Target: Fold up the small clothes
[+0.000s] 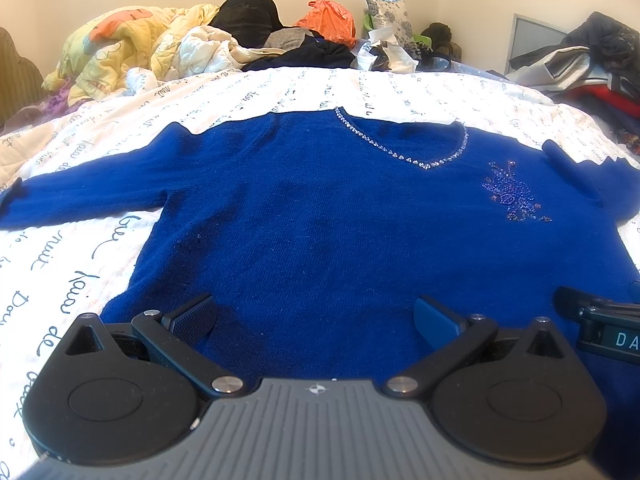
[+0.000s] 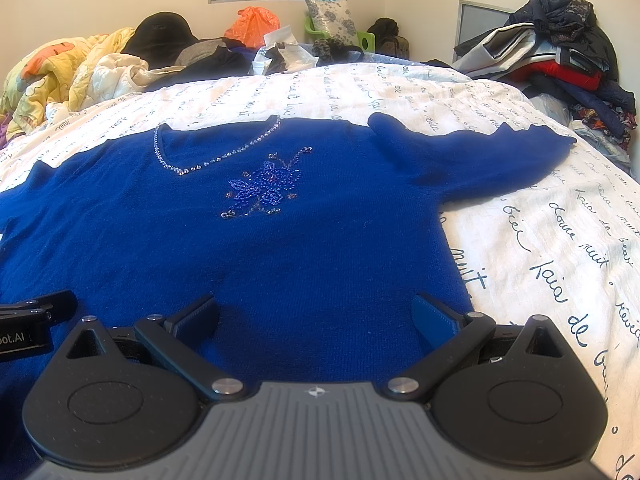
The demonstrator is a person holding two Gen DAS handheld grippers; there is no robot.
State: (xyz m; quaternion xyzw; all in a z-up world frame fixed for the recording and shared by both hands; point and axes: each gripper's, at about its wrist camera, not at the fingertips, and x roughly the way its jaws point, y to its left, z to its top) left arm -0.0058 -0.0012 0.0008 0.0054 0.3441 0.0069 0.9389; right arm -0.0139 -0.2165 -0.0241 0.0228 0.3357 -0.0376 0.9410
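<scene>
The blue sweater (image 1: pixel 320 216) lies flat, face up, sleeves out, across the bed (image 1: pixel 280 88). I hold the left hand-held gripper (image 1: pixel 316 316) and the right hand-held gripper (image 2: pixel 316 316) spread above its hem; pinch both hem corners evenly before folding.

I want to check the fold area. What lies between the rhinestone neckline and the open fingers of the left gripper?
Only plain knit of the blue sweater: between the neckline and the left gripper nothing else lies, as the left wrist view shows.
</scene>
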